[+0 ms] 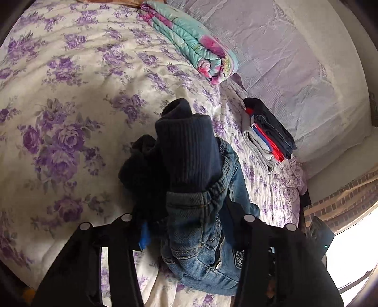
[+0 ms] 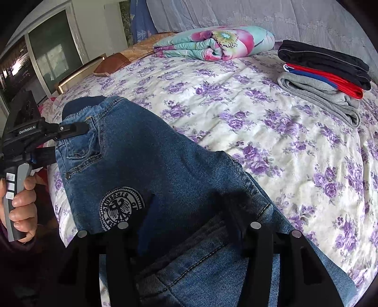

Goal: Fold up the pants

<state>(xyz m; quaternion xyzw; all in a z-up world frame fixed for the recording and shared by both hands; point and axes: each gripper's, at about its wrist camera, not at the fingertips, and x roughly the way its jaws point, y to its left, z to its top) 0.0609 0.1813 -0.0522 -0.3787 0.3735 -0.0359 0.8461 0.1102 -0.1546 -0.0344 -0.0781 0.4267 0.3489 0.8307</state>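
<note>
1. Jeans (image 2: pixel 151 165) hang over the floral bedspread (image 2: pixel 259 132), filling the lower left of the right wrist view, eagle patch (image 2: pixel 121 209) facing out.
2. Left gripper (image 2: pixel 70 128) pinches the waistband at 9 o'clock, fingers closed on denim.
3. Right gripper (image 2: pixel 186 226) clamps the denim at 6 o'clock.
4. In the left wrist view, the jeans' dark ribbed waistband (image 1: pixel 189 151) blocks the centre.
5. Stack of folded clothes (image 2: pixel 323 78) lies at 2 o'clock, well apart.
6. Folded floral quilt (image 2: pixel 212 43) sits at 12 o'clock, near the lace curtain (image 2: pixel 259 14).

A floral-sheeted bed (image 2: pixel 236 122) carries jeans (image 2: pixel 146 165), a folded quilt (image 2: pixel 212 44) and stacked clothes (image 2: pixel 326 75).
</note>
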